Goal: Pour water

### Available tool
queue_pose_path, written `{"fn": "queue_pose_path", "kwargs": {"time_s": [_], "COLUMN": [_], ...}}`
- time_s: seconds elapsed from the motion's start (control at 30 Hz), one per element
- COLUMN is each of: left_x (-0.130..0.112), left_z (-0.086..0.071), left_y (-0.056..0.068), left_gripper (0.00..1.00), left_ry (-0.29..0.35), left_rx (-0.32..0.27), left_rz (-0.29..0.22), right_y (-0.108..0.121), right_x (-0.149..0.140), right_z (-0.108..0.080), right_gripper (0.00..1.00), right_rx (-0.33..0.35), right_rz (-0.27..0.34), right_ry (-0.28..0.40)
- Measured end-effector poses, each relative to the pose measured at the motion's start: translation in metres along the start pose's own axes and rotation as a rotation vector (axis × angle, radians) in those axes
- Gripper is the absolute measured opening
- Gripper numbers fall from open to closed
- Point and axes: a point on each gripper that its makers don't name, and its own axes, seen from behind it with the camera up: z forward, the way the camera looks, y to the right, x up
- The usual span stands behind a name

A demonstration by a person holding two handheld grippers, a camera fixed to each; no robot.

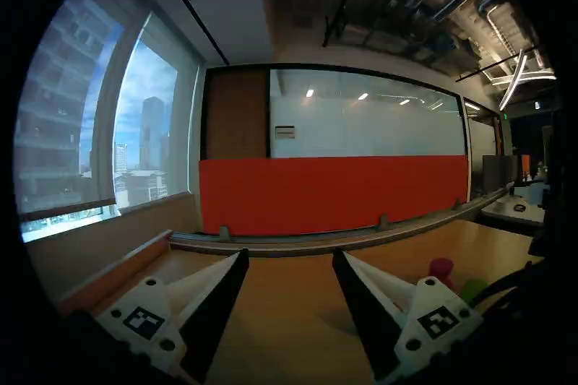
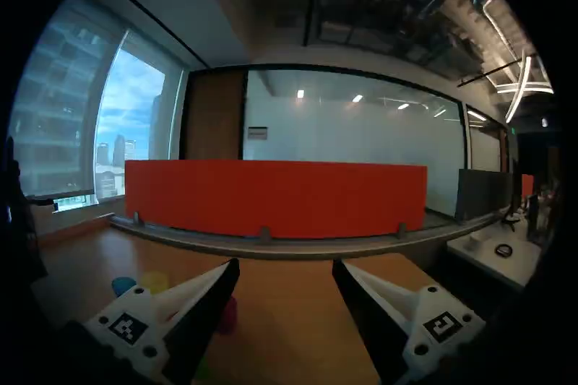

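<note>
Left gripper [image 1: 290,253] and right gripper [image 2: 285,262] hang with jaws spread wide, gripping nothing, above the wooden desk [image 1: 289,313] as I steer from afar. Right of the left gripper sit a pink cup [image 1: 441,269] and a green cup [image 1: 473,287]. A blue cup [image 2: 123,285] and a yellow cup [image 2: 154,281] stand left of the right gripper, before an orange partition [image 2: 274,197].
</note>
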Motion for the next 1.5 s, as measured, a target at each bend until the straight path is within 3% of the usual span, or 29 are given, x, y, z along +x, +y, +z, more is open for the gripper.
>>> {"fn": "queue_pose_path", "kwargs": {"time_s": [0.33,0.67,0.8,1.07,1.27,1.5], "left_x": [0.038,0.052,0.053,0.059,0.059,0.059], "left_z": [0.009,0.016,0.017,0.018,0.016,0.010], "left_y": [-0.001,0.000,0.006,0.026,0.039,0.056], "left_gripper": [0.85,0.85,0.85,0.85,0.85,0.85], "left_ry": [-0.006,-0.020,-0.025,-0.028,-0.042,-0.056], "left_rx": [-0.028,-0.045,-0.078,-0.216,-0.318,-0.441], "left_rz": [-0.019,-0.012,-0.010,-0.043,-0.017,-0.010], "right_y": [-0.002,-0.005,-0.009,-0.035,-0.053,-0.073], "right_x": [0.029,0.035,0.036,0.041,0.046,0.051], "right_z": [0.001,0.001,0.001,-0.001,-0.007,-0.019], "right_gripper": [1.00,0.99,0.99,0.99,1.00,0.99], "right_rx": [0.023,0.033,0.059,0.223,0.352,0.470], "right_rz": [0.020,0.024,0.019,0.034,0.052,0.023], "right_ry": [-0.014,-0.020,-0.018,-0.018,-0.027,-0.050]}}
